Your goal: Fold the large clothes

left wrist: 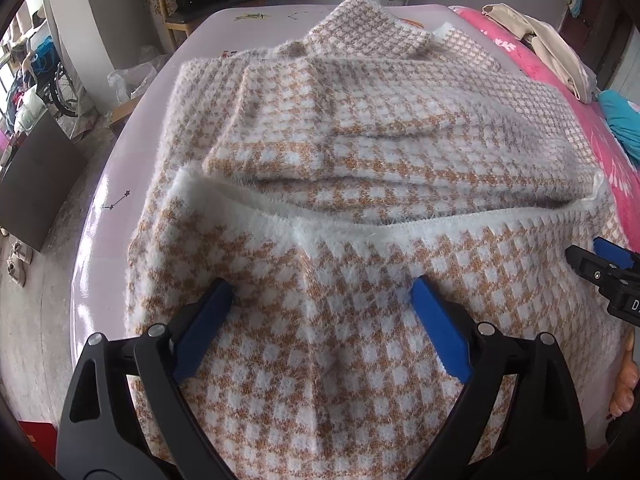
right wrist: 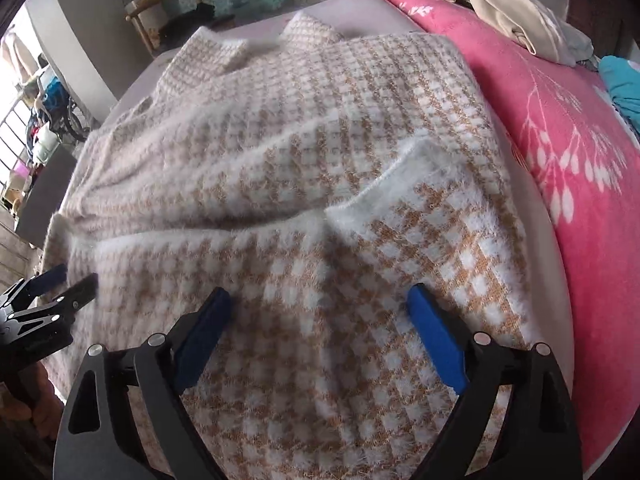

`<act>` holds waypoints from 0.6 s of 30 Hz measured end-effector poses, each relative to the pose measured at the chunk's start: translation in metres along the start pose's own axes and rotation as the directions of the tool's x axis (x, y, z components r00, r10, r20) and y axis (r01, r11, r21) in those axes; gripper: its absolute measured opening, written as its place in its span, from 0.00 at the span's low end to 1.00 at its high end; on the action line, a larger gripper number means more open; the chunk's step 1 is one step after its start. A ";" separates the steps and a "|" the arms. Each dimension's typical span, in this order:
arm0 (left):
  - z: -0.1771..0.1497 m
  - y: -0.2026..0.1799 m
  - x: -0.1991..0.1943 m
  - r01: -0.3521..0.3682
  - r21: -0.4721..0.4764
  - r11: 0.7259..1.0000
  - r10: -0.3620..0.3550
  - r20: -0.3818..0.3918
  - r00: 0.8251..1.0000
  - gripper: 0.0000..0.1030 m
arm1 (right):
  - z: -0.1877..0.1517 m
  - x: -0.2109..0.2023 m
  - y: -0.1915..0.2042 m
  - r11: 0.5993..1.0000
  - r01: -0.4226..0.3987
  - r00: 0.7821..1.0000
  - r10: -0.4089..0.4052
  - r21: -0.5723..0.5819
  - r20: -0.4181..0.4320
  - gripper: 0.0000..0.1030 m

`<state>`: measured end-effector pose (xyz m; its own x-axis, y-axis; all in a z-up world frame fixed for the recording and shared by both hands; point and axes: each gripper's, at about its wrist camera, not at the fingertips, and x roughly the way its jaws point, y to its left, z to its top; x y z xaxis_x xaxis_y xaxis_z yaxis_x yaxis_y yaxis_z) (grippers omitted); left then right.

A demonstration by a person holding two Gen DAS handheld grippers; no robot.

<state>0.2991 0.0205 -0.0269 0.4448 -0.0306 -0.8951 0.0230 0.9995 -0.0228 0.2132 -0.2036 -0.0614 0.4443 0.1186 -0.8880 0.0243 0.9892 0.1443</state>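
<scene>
A fuzzy tan-and-white checked sweater (left wrist: 360, 120) (right wrist: 300, 120) lies spread on a lavender surface (left wrist: 120, 184) (right wrist: 360, 12). Its near part is turned over the rest, and its white hem band (left wrist: 360, 232) (right wrist: 400, 176) runs across the middle. My left gripper (left wrist: 322, 284) (right wrist: 52, 284) hovers open over the turned-over part near its left side. A soft raised crease of cloth lies between the blue pads (left wrist: 204, 320), untouched by them. My right gripper (right wrist: 320, 296) (left wrist: 600, 264) stands open above the same layer toward its right corner, and its pads (right wrist: 436, 340) hold nothing.
A pink flowered blanket (left wrist: 560, 60) (right wrist: 560, 120) borders the sweater on the right, with a beige garment (left wrist: 552, 48) (right wrist: 512, 12) and a teal cloth (left wrist: 620, 120) (right wrist: 624, 76) on it. A wooden chair (left wrist: 180, 12) stands beyond the far edge. The floor drops away on the left.
</scene>
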 end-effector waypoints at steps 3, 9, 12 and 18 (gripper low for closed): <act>0.000 0.001 0.000 0.001 -0.001 1.000 -0.001 0.001 1.000 0.87 | 0.002 0.002 0.002 1.000 0.012 1.000 -0.013 -0.006 -0.015 0.86; 0.000 0.001 0.000 0.002 0.004 1.000 -0.002 0.001 1.000 0.87 | 0.000 0.002 0.001 1.000 0.010 1.000 -0.010 -0.001 -0.020 0.92; 0.000 0.001 0.000 0.001 0.004 1.000 -0.001 0.001 1.000 0.87 | 0.002 0.003 0.002 1.000 0.003 1.000 -0.003 0.002 -0.020 0.94; 0.000 0.001 0.001 -0.010 -0.001 1.000 0.010 0.003 1.000 0.91 | 0.001 0.003 0.001 1.000 -0.008 1.000 0.008 0.002 -0.019 0.94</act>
<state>0.2998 0.0214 -0.0278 0.4476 -0.0202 -0.8940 0.0172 0.9998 -0.0140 0.2160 -0.2028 -0.0636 0.4275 0.1278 -0.8950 0.0225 0.9881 0.1519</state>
